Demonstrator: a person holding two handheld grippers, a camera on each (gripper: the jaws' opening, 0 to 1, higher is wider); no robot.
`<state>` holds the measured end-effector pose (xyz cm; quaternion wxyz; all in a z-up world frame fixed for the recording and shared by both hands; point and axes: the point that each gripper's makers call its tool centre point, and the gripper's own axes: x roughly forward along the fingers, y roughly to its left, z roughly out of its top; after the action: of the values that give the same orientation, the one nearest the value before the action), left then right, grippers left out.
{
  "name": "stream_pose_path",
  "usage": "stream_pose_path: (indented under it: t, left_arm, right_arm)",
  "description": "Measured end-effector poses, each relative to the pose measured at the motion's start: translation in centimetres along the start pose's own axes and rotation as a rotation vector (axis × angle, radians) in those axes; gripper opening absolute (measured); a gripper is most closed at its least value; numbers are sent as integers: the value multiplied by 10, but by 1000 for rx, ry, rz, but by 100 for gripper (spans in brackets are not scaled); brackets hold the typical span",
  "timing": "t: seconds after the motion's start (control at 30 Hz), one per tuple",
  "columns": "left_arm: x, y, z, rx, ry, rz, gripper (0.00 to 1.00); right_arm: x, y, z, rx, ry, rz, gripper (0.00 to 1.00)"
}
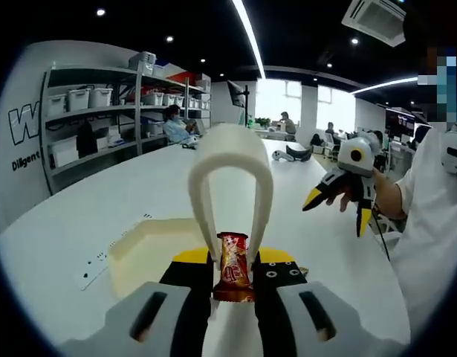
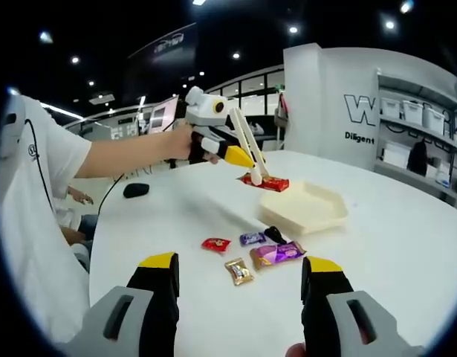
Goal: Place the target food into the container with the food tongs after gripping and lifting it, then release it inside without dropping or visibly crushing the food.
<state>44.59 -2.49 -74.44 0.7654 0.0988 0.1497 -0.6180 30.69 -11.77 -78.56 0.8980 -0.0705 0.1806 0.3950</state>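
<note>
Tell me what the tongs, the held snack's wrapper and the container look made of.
Tongs: matte cream plastic, apparently; smooth one-piece bent arch. Snack wrapper: glossy printed foil or plastic film, with highlights and a crimped end. Container: pale cream, matte, thin-walled, likely moulded pulp or plastic; the look leaves it open.

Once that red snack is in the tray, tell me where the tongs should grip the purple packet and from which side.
Grip the purple packet across its short width at mid-body, coming from above. It lies flat on the table, long axis roughly left-right in the right gripper view, so the tong tips can straddle it there. A gold packet and a dark candy sit close by, so drop straight down.
</note>
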Motion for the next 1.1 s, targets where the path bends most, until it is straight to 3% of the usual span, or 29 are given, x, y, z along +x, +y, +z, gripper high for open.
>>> stream_pose_path:
  t: [0.77, 1.1]
  left_arm:
    - [43, 60, -7, 25, 40, -28, 19]
    - [58, 93, -27, 25, 88, -13, 19]
  right_arm:
    - [2, -14, -1, 19, 16, 5, 65]
    - [9, -13, -4, 22, 31, 20, 66]
